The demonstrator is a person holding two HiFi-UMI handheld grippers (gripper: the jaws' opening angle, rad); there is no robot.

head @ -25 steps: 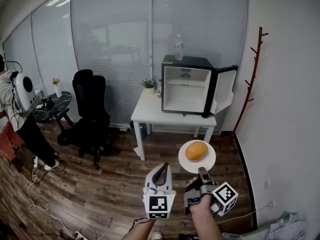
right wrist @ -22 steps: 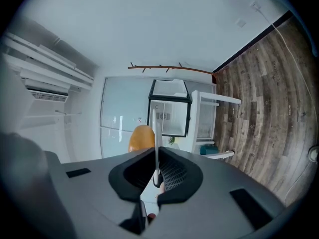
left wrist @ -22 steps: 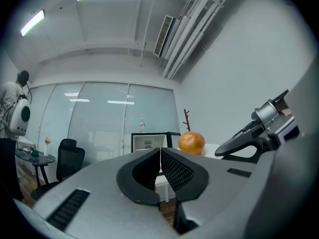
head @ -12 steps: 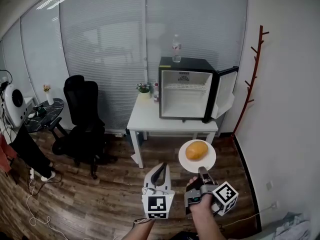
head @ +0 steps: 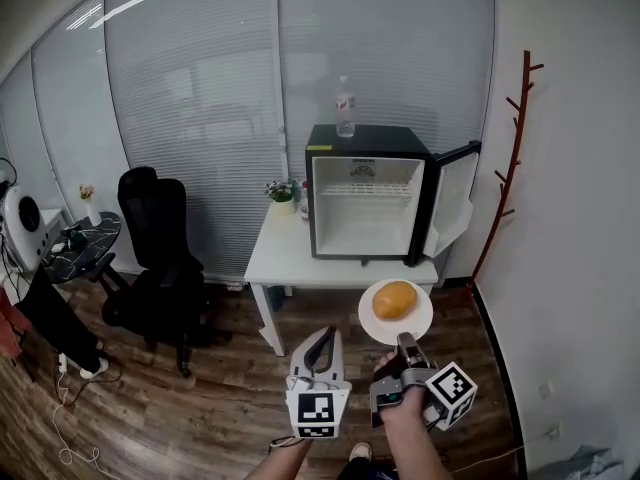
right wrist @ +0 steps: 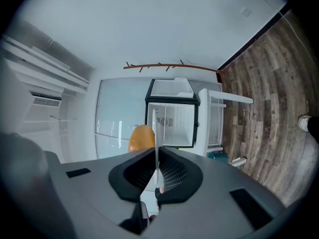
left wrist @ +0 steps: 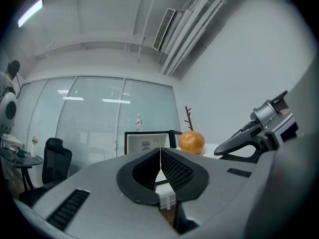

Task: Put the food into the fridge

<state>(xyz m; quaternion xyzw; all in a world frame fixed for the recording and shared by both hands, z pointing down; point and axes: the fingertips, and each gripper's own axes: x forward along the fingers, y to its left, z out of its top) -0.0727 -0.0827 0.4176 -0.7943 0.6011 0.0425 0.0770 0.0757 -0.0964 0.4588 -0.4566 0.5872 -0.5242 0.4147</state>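
Orange and rounded, the food (head: 395, 300) sits in the middle of a white plate (head: 416, 324) that you hold out in front of you, above the wooden floor (head: 210, 398) and short of the table (head: 283, 256). Your right gripper (head: 405, 342) has its jaws clamped on the near rim of the plate; in the right gripper view that rim runs as a thin pale line between the two pads. Your left gripper (head: 323, 336) hangs just beside it, on the left, its jaws pressed together with nothing between them.

Ahead of you the black fridge (head: 365, 203) stands on the right end of the white table. Its door (head: 452, 200) is swung open to the right, and the white inside shows a wire shelf. A clear bottle (head: 345, 107) stands on top of the fridge, and a small plant (head: 281, 192) sits on the table just left of it. A black office chair (head: 160, 253) stands left of the table, and a brown coat rack (head: 511, 153) climbs the right wall.
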